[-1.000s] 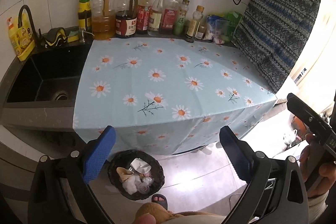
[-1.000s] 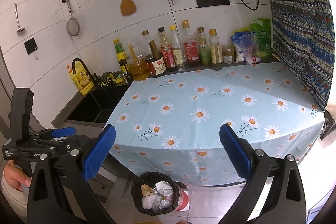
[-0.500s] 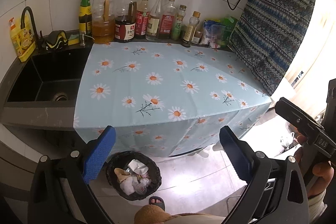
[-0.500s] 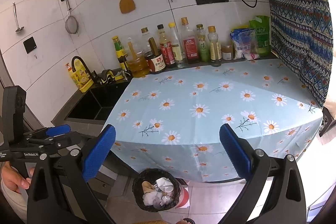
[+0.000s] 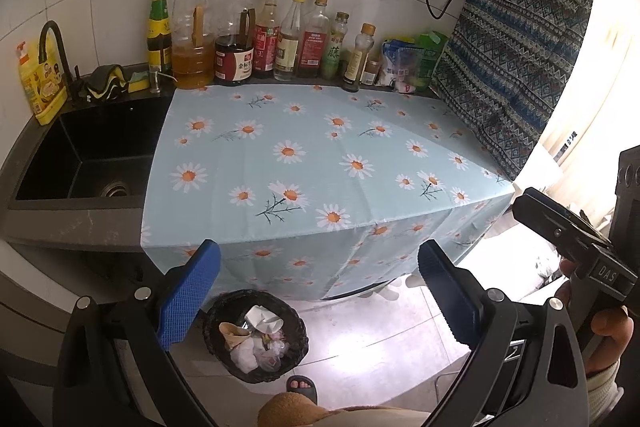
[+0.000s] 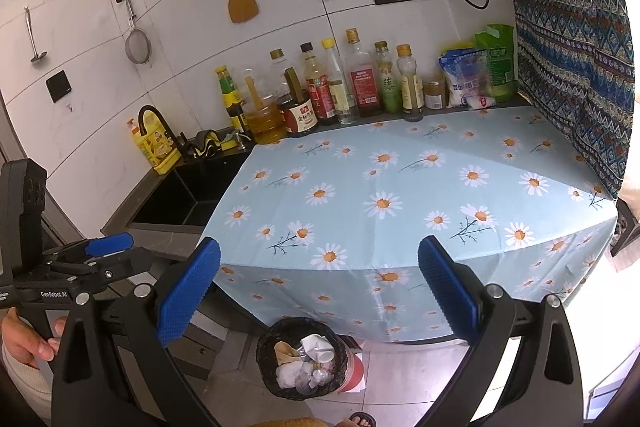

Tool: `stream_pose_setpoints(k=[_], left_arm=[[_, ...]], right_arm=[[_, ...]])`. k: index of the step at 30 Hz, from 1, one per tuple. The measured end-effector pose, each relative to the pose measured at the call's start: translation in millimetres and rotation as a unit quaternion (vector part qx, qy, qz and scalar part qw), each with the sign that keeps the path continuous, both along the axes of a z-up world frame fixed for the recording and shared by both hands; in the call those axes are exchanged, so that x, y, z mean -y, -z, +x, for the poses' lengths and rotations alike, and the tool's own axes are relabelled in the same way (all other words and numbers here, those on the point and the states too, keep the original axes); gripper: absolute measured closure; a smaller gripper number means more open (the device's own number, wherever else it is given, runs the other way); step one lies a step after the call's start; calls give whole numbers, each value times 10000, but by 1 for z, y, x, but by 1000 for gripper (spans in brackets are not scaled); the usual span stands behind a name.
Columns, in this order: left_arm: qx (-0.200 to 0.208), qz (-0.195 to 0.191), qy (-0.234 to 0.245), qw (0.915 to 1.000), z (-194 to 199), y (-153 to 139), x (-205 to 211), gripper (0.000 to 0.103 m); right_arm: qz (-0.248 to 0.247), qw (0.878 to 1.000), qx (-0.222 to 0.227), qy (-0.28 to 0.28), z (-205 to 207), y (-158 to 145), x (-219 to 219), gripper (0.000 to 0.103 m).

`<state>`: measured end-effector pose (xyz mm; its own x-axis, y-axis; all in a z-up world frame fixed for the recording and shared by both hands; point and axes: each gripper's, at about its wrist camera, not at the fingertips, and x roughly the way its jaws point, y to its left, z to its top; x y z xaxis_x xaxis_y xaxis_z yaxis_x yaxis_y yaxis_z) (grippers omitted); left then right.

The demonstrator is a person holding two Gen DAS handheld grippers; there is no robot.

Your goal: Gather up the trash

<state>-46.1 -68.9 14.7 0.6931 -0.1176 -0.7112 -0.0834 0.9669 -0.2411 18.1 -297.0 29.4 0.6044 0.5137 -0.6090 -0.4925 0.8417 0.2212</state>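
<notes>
Now we are holding each hand-held gripper, left (image 5: 318,285) and right (image 6: 319,283), spread wide and empty over the worktop (image 6: 400,187). Crumpled trash (image 5: 256,341) is sitting in the basket (image 5: 294,351) on the floor (light, soft, likely crushable), so we are judging a pinch on a protruding fold best.

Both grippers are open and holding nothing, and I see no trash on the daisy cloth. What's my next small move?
Probably stop and hold: the tablecloth shows only its print, and crumpled trash already sits in the basket on the floor. The left gripper and right gripper are both open and hold nothing. A slow pan along the bottles could confirm nothing remains.
</notes>
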Motion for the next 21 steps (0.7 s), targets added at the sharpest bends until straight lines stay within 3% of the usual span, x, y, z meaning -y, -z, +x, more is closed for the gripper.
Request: stream_pose_setpoints(k=[21], left_arm=[[-31, 30, -24, 10000, 2, 0, -4, 7]], right_arm=[[38, 10000, -79, -23, 2, 7, -5, 5]])
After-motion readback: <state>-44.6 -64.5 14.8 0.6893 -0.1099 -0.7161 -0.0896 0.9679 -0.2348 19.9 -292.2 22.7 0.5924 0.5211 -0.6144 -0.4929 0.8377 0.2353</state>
